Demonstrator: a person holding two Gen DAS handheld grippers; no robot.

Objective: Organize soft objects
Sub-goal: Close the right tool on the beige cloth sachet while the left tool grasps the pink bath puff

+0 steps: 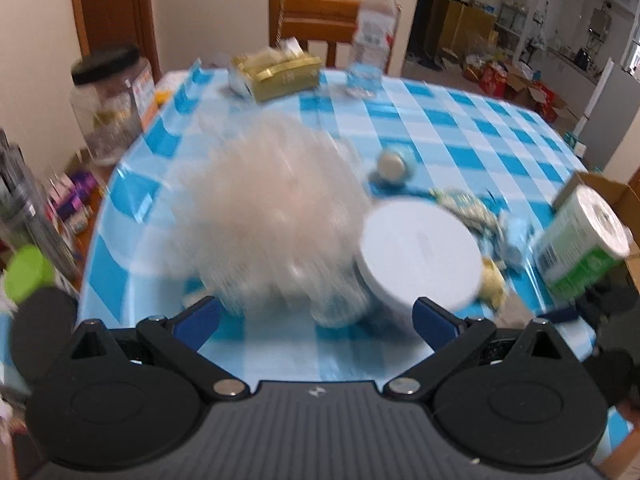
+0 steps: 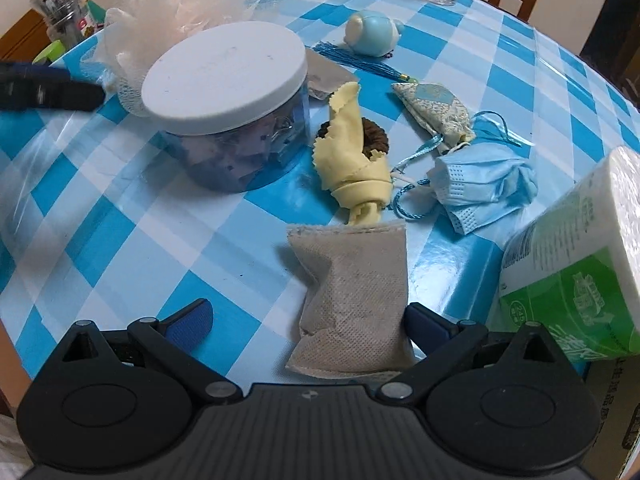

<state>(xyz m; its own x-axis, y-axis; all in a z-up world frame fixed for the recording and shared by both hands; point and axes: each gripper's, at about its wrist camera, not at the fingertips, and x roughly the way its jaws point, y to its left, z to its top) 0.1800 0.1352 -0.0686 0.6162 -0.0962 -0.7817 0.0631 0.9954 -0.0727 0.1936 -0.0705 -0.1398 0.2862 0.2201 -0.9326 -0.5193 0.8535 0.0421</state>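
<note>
Surface: round table (image 2: 120,240) under a glossy blue-and-white checked cloth, light glare on the plastic. My left gripper (image 1: 316,316) has its fingers spread wide, holding nothing; just ahead of them sits a pale mesh bath puff (image 1: 272,208), blurred in the left wrist view, touching a clear jar with a white lid (image 1: 420,252). My right gripper (image 2: 306,320) is also spread wide, with a grey fabric pouch (image 2: 352,300) lying between the fingers, against the right-hand one, not clamped. Beyond the pouch: a knotted yellow cloth (image 2: 356,160) draped over a brown hair tie (image 2: 372,130), a crumpled blue face mask (image 2: 484,184), a patterned sachet (image 2: 436,110) with blue cord, and a small blue toy (image 2: 372,32). A green-wrapped tissue roll (image 2: 580,272) stands at the right edge. Far side: water bottle (image 1: 374,36), gold box (image 1: 280,72), wooden chair (image 1: 316,16). Room: cream walls, a doorway to a cluttered room at right.
</note>
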